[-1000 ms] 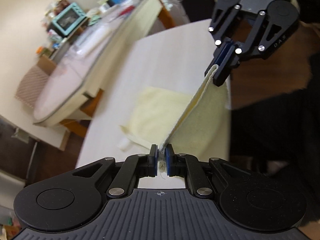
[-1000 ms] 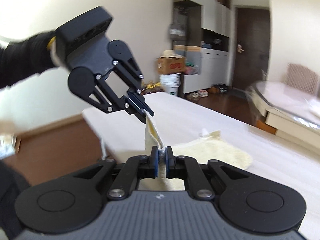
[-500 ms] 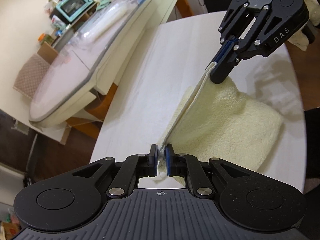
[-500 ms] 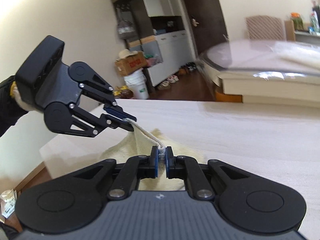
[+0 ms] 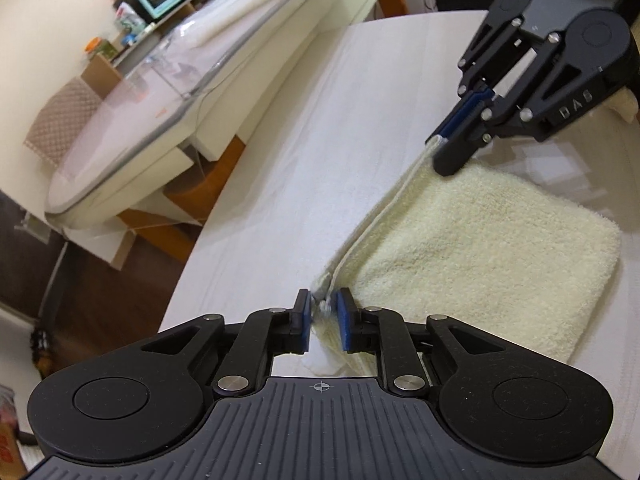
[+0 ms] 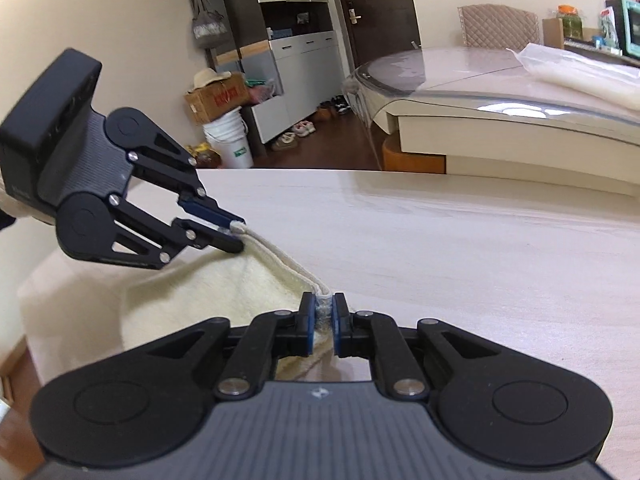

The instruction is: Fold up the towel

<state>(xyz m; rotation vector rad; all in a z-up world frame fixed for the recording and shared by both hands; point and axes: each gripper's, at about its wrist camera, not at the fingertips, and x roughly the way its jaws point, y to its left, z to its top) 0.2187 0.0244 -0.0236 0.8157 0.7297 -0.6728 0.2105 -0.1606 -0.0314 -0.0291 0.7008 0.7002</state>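
Left gripper (image 5: 323, 314): fingers slightly apart, towel (image 5: 480, 248) corner loose between them. Right gripper (image 6: 323, 318): fingers clamped on the other corner. Towel lies folded on the desk (image 5: 320, 140), hem stretched between the 2 grippers.

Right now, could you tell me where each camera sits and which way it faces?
Left wrist: on the left tool, looking along the table over the towel; its own fingers show below, the right tool opposite.
Right wrist: on the right tool, facing across the table toward the door; left tool at left.
Shared: towel, table, both tools.
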